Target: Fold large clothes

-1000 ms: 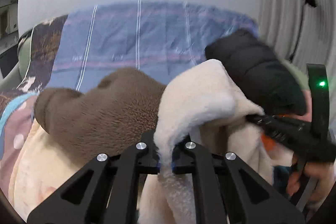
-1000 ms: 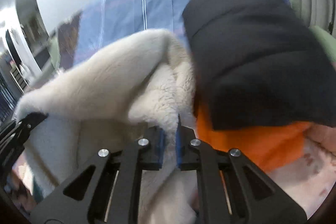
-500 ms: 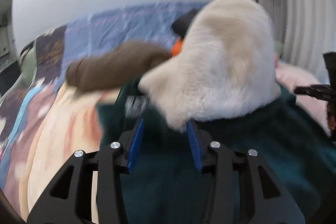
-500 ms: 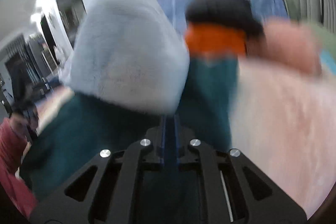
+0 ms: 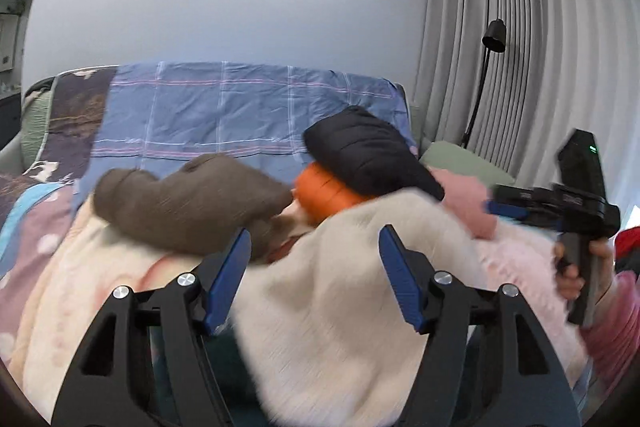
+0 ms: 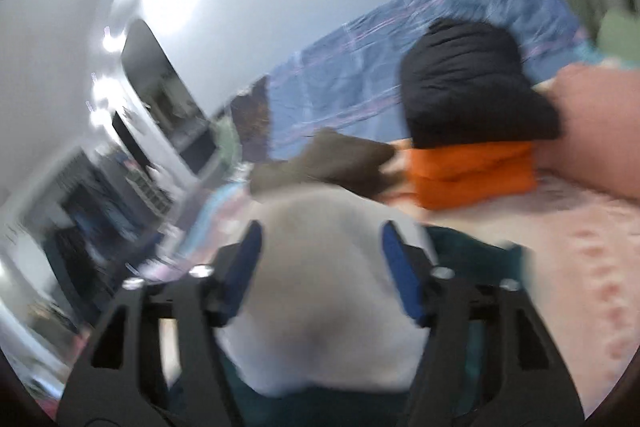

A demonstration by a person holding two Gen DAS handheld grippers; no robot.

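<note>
A cream fleece garment (image 5: pixel 340 299) lies bunched on a dark teal garment (image 6: pixel 468 247) on the bed, just in front of both grippers. It also shows in the right wrist view (image 6: pixel 328 287), blurred. My left gripper (image 5: pixel 314 255) is open and empty, its jaws wide apart over the fleece. My right gripper (image 6: pixel 320 247) is open and empty too, jaws apart above the same fleece. It shows from the side in the left wrist view (image 5: pixel 560 203), held in a hand at the right.
A brown fleece item (image 5: pixel 188 203) lies at the left. A folded orange garment (image 5: pixel 324 195) with a black puffy one (image 5: pixel 368 151) on top stands behind, next to a pink item (image 5: pixel 468 203). A blue checked sheet (image 5: pixel 240 111) covers the headboard. A floor lamp (image 5: pixel 492 39) stands by the curtains.
Both grippers let go of the cream fleece and opened wide. The fleece dropped onto the teal garment, and both grippers drew back from it.
</note>
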